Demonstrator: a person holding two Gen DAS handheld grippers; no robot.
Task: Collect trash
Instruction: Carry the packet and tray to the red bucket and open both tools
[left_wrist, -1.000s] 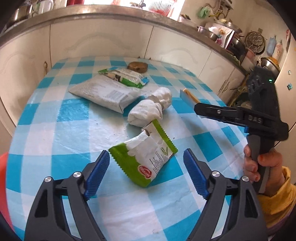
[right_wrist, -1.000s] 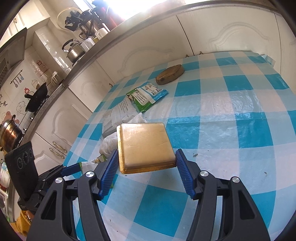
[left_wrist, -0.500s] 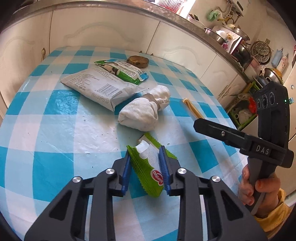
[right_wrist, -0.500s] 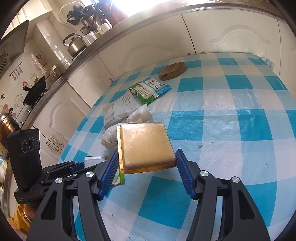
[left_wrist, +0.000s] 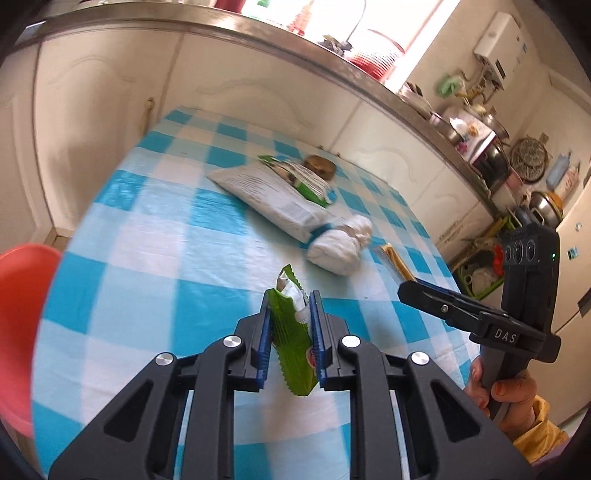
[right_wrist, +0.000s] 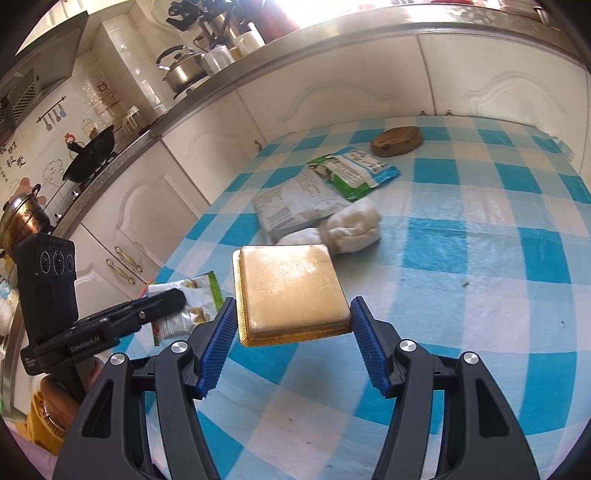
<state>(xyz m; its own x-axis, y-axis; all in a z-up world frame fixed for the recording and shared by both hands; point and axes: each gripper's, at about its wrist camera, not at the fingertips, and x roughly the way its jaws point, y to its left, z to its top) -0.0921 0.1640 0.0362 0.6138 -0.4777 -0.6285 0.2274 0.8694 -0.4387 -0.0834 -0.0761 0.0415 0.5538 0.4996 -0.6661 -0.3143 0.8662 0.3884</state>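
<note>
Green wrapper (left_wrist: 291, 343) stood pinched upright between the blue pads (left_wrist: 264, 339) of my left gripper (left_wrist: 290, 310), whose jaws had just been closing on it, its crinkled top poking above the fingertips and its lower corner hanging clear of the checked tablecloth (left_wrist: 147, 258). My right gripper (right_wrist: 291, 314) held a flat golden square tray (right_wrist: 291, 288) by its two side edges, jaws set partway open around it, and carried it level above the cloth. Beyond both, near the middle of the table, lay a knotted white bag (right_wrist: 351, 225), touching a pale printed packet (right_wrist: 295, 206) whose far end was overlapped by a green and blue pouch (right_wrist: 354, 171). A round brown wooden disc (right_wrist: 397, 140) sat near the far edge, apart from the rest. White cabinet doors (right_wrist: 332, 92) ran behind the table, and a red chair (left_wrist: 22, 332) showed at the left edge of my left camera's view
</note>
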